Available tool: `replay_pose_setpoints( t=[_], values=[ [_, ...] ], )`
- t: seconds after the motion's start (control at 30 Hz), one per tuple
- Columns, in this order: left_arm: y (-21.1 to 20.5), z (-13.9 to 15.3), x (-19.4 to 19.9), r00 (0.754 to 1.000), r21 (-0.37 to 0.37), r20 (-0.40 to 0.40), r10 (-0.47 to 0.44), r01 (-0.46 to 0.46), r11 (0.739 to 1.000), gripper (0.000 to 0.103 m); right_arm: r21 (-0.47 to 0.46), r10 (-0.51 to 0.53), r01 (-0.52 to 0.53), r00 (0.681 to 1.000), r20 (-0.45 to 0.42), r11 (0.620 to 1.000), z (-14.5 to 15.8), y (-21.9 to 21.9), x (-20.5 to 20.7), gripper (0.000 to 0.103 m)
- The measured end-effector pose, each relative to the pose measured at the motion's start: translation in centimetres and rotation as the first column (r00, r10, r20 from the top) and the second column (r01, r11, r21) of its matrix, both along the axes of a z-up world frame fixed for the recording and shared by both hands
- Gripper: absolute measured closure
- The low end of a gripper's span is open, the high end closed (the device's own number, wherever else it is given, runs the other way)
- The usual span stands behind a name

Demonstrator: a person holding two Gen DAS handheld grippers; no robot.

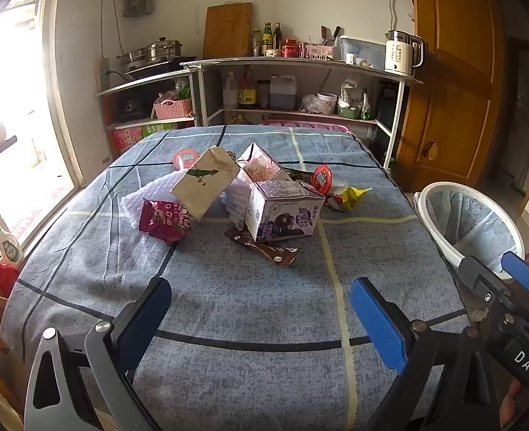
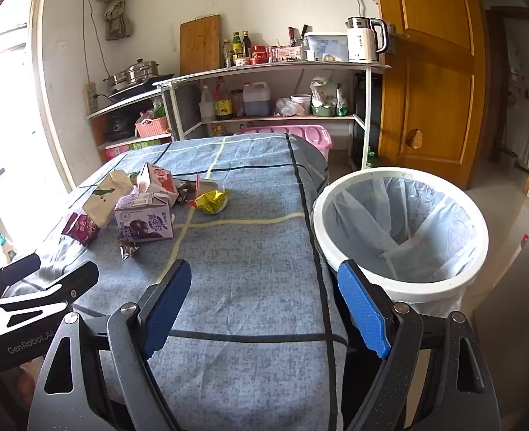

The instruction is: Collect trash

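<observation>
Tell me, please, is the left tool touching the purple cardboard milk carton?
Apart: the left wrist view shows bare blue tablecloth between the open left tool and the carton.

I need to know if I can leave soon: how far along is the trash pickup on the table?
Nothing looks done: the bin shows only its liner. Nothing is in hand; left gripper and right gripper are open. The purple carton, beige box and wrappers are left.
</observation>
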State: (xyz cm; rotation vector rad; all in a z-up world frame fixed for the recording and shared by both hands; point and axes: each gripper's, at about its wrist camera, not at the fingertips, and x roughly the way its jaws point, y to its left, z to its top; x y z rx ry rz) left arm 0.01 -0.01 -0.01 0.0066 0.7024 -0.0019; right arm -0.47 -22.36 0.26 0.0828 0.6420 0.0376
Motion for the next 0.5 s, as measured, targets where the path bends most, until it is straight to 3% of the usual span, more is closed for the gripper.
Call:
replay_pose_setpoints(
  t=[0.5],
  values=[
    [0.00, 0.03, 0.00, 1.000, -0.005, 0.002, 0.002, -0.002, 1.000, 0.002, -0.002, -0.007, 0.007, 1.000, -0.001, 1.000, -0.30, 0.13, -0.33, 0.019]
  ],
)
